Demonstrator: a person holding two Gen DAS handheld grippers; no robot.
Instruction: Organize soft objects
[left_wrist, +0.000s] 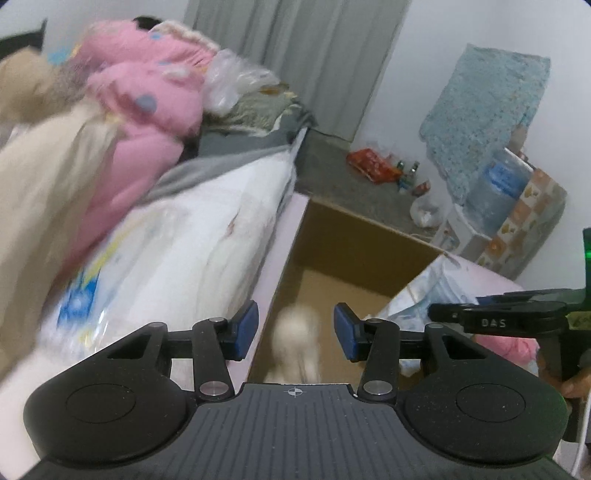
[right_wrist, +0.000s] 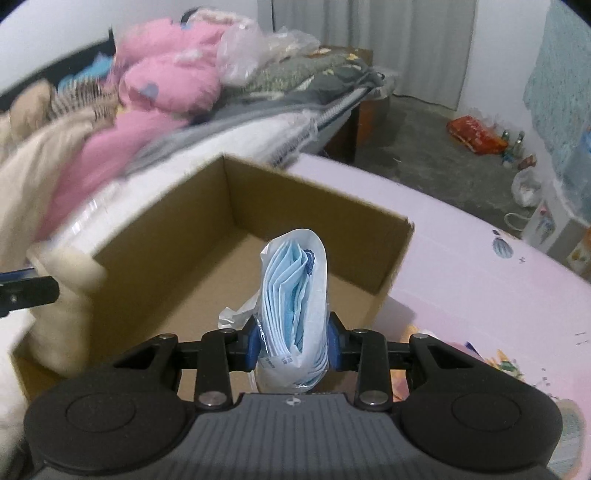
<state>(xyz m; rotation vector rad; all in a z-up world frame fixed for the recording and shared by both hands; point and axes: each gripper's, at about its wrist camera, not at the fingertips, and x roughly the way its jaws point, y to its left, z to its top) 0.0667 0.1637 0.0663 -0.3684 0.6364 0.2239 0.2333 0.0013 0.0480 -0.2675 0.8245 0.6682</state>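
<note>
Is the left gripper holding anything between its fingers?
No, the left gripper is open, with a blurred cream plush toy loose below it.

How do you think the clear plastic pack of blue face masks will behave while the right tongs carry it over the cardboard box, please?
The clear plastic pack of light-blue face masks probably squashes easily: it narrows where the right tongs pinch it. It looks light, standing upright from that one pinch. The glossy wrapper may slip, and its loose tail hangs free above the brown cardboard box.
</note>
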